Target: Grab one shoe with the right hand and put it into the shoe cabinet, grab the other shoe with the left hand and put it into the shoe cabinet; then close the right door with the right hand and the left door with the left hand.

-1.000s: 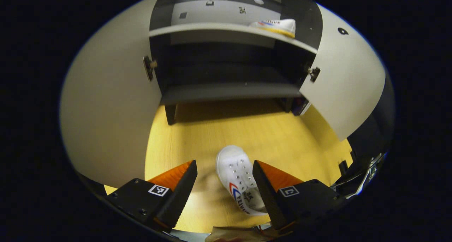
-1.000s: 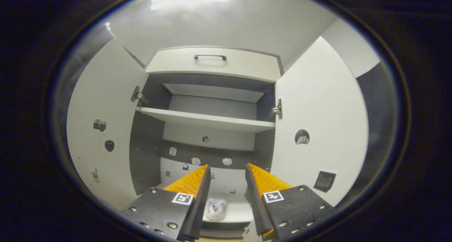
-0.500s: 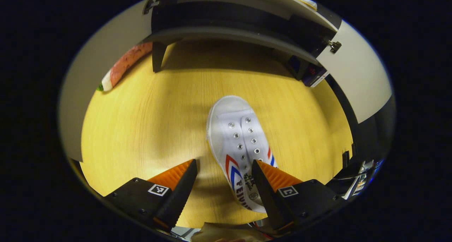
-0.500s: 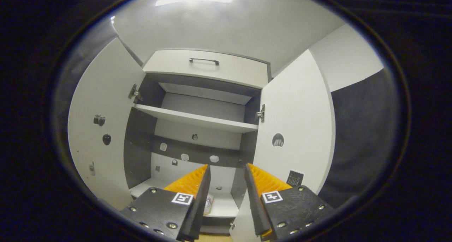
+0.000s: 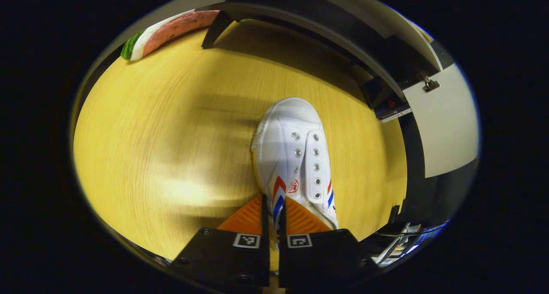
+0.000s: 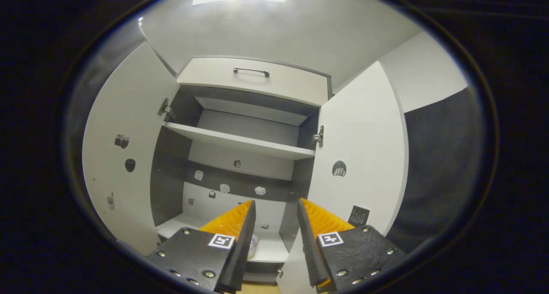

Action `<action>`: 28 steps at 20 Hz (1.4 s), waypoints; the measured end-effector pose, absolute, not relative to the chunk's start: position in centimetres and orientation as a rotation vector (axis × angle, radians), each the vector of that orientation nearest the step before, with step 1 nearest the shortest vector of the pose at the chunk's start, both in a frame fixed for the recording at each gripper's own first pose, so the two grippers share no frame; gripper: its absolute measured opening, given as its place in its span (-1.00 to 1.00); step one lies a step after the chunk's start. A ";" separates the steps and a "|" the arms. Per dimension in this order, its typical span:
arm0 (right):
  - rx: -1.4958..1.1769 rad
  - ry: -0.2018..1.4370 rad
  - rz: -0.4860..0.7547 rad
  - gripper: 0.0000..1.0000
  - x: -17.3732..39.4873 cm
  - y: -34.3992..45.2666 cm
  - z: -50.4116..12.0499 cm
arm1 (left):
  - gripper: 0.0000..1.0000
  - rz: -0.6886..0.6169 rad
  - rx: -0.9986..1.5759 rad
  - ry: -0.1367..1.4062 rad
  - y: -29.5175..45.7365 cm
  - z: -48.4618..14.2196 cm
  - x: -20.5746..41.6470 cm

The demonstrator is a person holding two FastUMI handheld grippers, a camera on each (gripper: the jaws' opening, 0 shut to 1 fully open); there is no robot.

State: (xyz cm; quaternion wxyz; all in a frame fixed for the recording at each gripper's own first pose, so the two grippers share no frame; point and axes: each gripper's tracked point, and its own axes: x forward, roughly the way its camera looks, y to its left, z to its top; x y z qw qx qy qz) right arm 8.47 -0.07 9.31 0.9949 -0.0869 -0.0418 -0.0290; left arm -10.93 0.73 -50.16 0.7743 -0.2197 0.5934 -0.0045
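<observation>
A white canvas lace-up shoe with red and blue stripes lies on the yellow wooden floor, near the open white shoe cabinet. Soft and light, it is best pinched at its collar. The left hand-held gripper is clenched on that collar edge. The right hand-held gripper hangs released, holding nothing.

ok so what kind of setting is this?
Likely a mock home entryway in a booth: a shoe cabinet with both doors open and shelves inside, a wood-look floor, and a white sneaker pinched in the left gripper.
</observation>
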 end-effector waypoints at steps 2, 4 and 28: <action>-0.165 -0.084 -0.053 0.07 8.6 0.0 9.4 | -0.94 -0.011 -0.406 1.270 1.5 -49.4 -10.5; -0.164 -0.083 -0.058 0.12 8.6 -0.4 9.3 | -0.95 -0.010 -0.349 1.216 2.3 -47.4 -9.1; -0.083 -0.107 -0.140 0.13 6.0 -6.5 9.3 | -0.97 -0.110 -0.317 0.474 12.0 -6.8 16.9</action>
